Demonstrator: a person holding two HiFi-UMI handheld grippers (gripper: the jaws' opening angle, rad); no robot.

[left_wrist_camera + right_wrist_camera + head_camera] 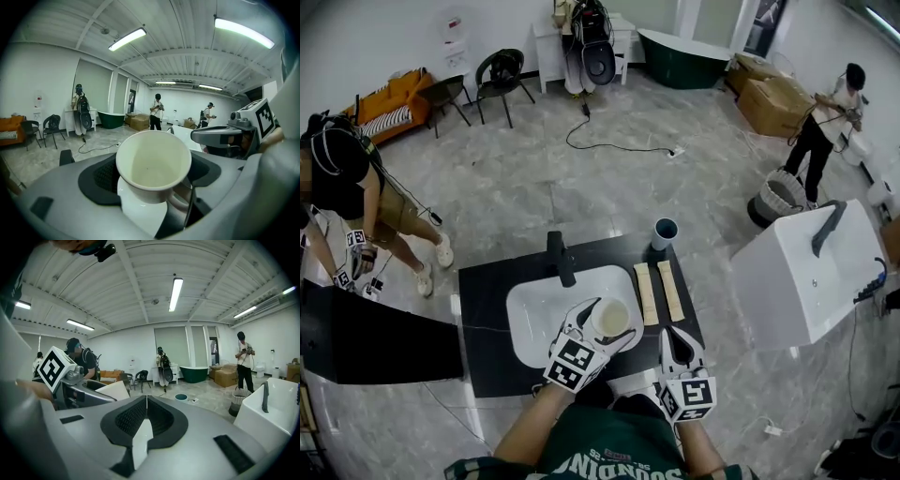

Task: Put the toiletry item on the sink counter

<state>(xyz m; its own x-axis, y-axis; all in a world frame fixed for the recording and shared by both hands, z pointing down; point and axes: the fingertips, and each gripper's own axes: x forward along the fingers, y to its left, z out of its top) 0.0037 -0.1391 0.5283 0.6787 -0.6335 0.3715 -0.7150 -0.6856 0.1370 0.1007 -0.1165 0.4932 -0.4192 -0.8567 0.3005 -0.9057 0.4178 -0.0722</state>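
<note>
A cream cup (612, 315) with a handle hangs over the right part of the white sink basin (534, 314), and my left gripper (606, 327) is shut on it. In the left gripper view the cup (154, 159) fills the space between the jaws of the left gripper (153, 190), mouth facing the camera and empty. My right gripper (677, 336) is shut on nothing near the counter's front right edge; its jaws meet in the right gripper view (146, 400). The black counter (487, 300) carries a black faucet (559, 258).
A blue cup (664, 232) stands at the counter's far right corner, and two beige strips (646, 292) (670, 289) lie right of the basin. A white fixture (806, 272) stands to the right, a black panel (375, 342) to the left. People stand at left (347, 187) and back right (825, 122).
</note>
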